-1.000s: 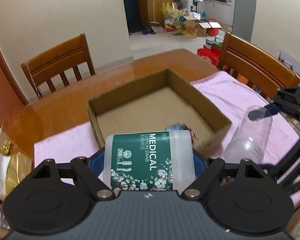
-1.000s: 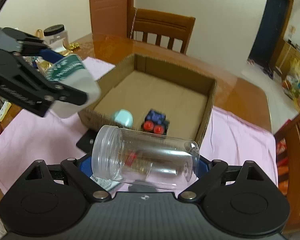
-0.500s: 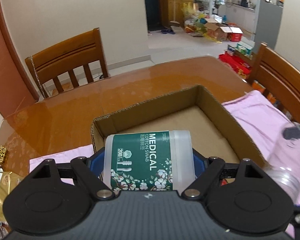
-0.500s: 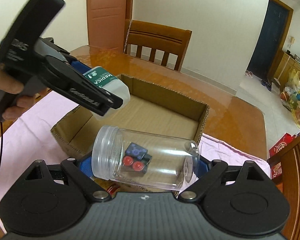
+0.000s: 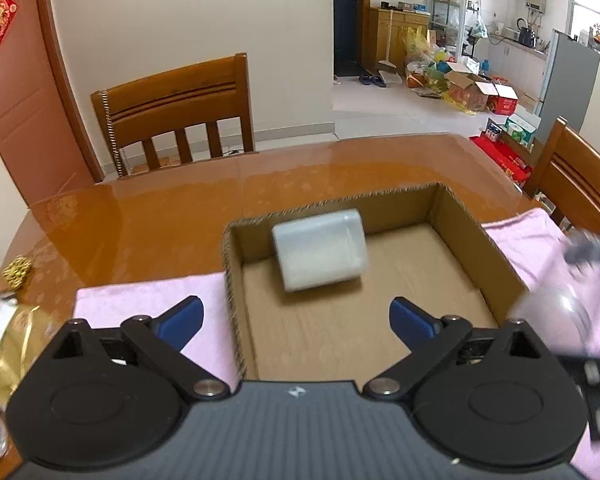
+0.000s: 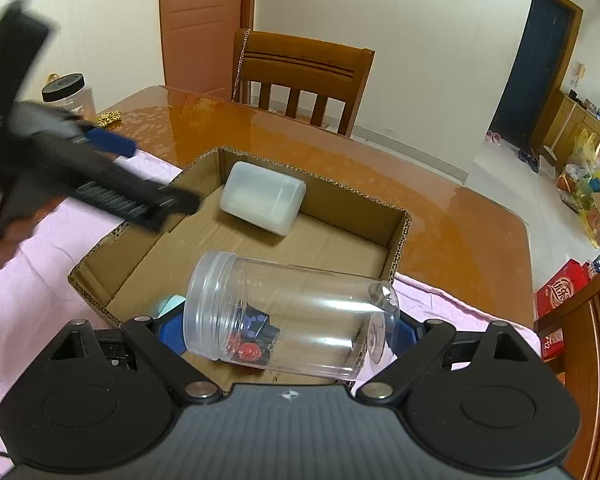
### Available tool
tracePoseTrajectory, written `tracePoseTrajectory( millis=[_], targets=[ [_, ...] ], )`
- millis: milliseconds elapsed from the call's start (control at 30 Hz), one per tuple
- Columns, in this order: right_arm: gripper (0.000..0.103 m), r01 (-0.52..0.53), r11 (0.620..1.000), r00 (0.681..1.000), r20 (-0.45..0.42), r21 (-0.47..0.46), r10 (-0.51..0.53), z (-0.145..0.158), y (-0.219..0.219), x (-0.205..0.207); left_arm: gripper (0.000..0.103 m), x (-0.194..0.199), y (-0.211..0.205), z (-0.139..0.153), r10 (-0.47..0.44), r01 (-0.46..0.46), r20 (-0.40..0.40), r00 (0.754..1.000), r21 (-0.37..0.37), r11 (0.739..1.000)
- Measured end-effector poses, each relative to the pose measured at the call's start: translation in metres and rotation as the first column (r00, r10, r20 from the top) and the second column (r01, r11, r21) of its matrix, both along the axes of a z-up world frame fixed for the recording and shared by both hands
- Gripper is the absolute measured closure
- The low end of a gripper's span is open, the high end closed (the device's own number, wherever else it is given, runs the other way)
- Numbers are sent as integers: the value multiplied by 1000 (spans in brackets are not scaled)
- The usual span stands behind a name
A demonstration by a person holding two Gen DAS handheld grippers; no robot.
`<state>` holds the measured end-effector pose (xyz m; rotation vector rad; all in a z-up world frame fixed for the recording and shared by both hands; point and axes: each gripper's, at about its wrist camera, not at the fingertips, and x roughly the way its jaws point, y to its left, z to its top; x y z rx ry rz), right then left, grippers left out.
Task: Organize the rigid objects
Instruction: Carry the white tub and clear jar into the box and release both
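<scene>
Swab box inside cardboard box, beside pink cloth.

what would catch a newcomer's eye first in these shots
The clear jar lying sideways in the right claw fills the foreground, just over the near edge of the cardboard box. Beyond it, a white tub leans in the box's far corner. The left claw hangs open and empty above the box.
</scene>
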<state>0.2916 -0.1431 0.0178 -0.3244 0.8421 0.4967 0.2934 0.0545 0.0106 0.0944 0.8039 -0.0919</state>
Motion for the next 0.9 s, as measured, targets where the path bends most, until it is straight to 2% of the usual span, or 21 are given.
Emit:
tracePoseTrajectory(
  millis=[233, 500, 633, 700, 733, 900],
  targets=[
    [8, -5, 1000, 1000, -10, -5, 5, 2, 9, 15, 2, -51, 18, 1, 96, -96, -10, 995, 10, 995],
    [8, -1, 1000, 1000, -19, -22, 0, 2, 25, 49, 2, -95, 39, 3, 206, -206, -15, 978, 13, 978],
    [7, 11, 999, 1000, 12, -42, -10, 4, 35, 69, 2, -109, 47, 2, 236, -236, -20, 972, 2, 972],
    [0, 25, 998, 999, 49, -51, -23, 6, 38, 75, 2, -113, 50, 1, 250, -250, -25, 968, 10, 968],
    [0, 33, 998, 997, 66, -56, -30, 6, 39, 77, 2, -115, 50, 1, 256, -255, -25, 966, 14, 967],
    [0, 31, 997, 997, 66, -69, -27, 6, 39, 73, 2, -121, 52, 0, 263, -262, -25, 965, 15, 965]
  ],
)
